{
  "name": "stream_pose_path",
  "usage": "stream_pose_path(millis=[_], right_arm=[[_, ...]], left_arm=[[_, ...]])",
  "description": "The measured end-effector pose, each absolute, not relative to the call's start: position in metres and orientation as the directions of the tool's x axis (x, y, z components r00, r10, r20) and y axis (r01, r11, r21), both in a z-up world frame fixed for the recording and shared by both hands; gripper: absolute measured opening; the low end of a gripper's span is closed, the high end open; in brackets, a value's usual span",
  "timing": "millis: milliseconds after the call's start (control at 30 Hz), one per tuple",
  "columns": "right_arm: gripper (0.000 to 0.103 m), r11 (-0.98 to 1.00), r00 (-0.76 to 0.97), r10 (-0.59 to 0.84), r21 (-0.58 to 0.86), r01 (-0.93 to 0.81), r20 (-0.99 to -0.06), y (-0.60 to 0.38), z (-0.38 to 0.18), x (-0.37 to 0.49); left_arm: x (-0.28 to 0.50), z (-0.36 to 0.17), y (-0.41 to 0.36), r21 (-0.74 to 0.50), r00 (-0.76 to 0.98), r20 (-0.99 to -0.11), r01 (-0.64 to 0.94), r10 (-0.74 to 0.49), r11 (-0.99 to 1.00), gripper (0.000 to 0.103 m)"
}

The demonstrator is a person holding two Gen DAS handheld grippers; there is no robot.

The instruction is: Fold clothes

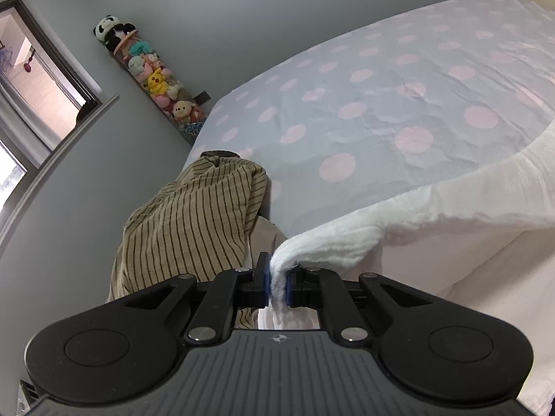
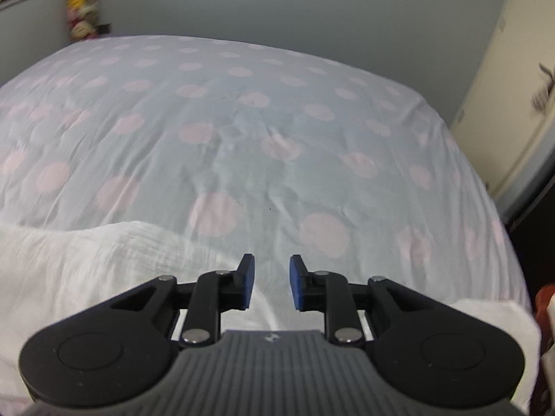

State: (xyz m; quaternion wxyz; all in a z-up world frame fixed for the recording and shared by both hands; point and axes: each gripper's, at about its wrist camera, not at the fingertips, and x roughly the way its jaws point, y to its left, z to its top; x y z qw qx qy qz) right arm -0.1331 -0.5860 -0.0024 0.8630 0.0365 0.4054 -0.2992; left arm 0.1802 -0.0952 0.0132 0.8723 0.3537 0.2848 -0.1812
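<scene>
My left gripper [image 1: 278, 282] is shut on a corner of a white textured garment [image 1: 451, 208], which stretches away to the right above the bed's near edge. A tan shirt with dark stripes [image 1: 194, 222] lies crumpled to the left of that gripper, at the bed's corner. My right gripper [image 2: 271, 282] is open and empty, with the white garment [image 2: 86, 270] lying under and to the left of it on the bed. The right wrist view is blurred.
The bed [image 1: 381, 97] has a pale blue sheet with pink dots [image 2: 242, 131]. A tall clear tube of plush toys [image 1: 156, 79] with a panda on top stands against the grey wall. A window [image 1: 31, 69] is at the left, a cream door [image 2: 513, 104] at the right.
</scene>
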Motion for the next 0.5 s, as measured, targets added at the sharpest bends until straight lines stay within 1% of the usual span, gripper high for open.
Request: stream_pose_path(millis=[67, 167, 267, 333, 367, 400, 467, 500], right_arm=[[0.025, 0.849, 0.511, -0.449, -0.171, 0.5, -0.734, -0.582, -0.003, -0.148], [0.025, 0.907, 0.513, -0.338, -0.128, 0.4, -0.789, -0.571, -0.012, -0.175], [0.025, 0.95, 0.472, -0.232, -0.095, 0.296, -0.85, -0.553, -0.025, -0.202], [0.028, 0.967, 0.439, -0.177, -0.073, 0.242, -0.881, -0.542, -0.035, -0.214], [0.035, 0.973, 0.426, -0.151, -0.058, 0.223, -0.892, -0.536, -0.039, -0.219], [0.045, 0.975, 0.42, -0.14, -0.05, 0.218, -0.897, -0.533, -0.043, -0.22], [0.054, 0.977, 0.412, -0.124, -0.037, 0.212, -0.903, -0.527, -0.05, -0.221], [0.054, 0.977, 0.408, -0.113, -0.027, 0.211, -0.906, -0.526, -0.054, -0.218]], left_arm=[[0.183, 0.012, -0.095, 0.506, 0.771, -0.627, 0.514, -0.114, 0.693, 0.006], [0.185, 0.01, -0.095, 0.496, 0.766, -0.632, 0.514, -0.115, 0.7, 0.006], [0.185, 0.009, -0.095, 0.488, 0.762, -0.636, 0.518, -0.12, 0.702, 0.006], [0.185, 0.01, -0.094, 0.48, 0.76, -0.638, 0.52, -0.126, 0.707, 0.006], [0.185, 0.01, -0.093, 0.475, 0.759, -0.639, 0.519, -0.128, 0.71, 0.006], [0.186, 0.01, -0.093, 0.47, 0.758, -0.639, 0.518, -0.129, 0.715, 0.006], [0.185, 0.012, -0.093, 0.458, 0.756, -0.641, 0.514, -0.131, 0.725, 0.006], [0.184, 0.013, -0.093, 0.452, 0.756, -0.642, 0.512, -0.132, 0.731, 0.006]])
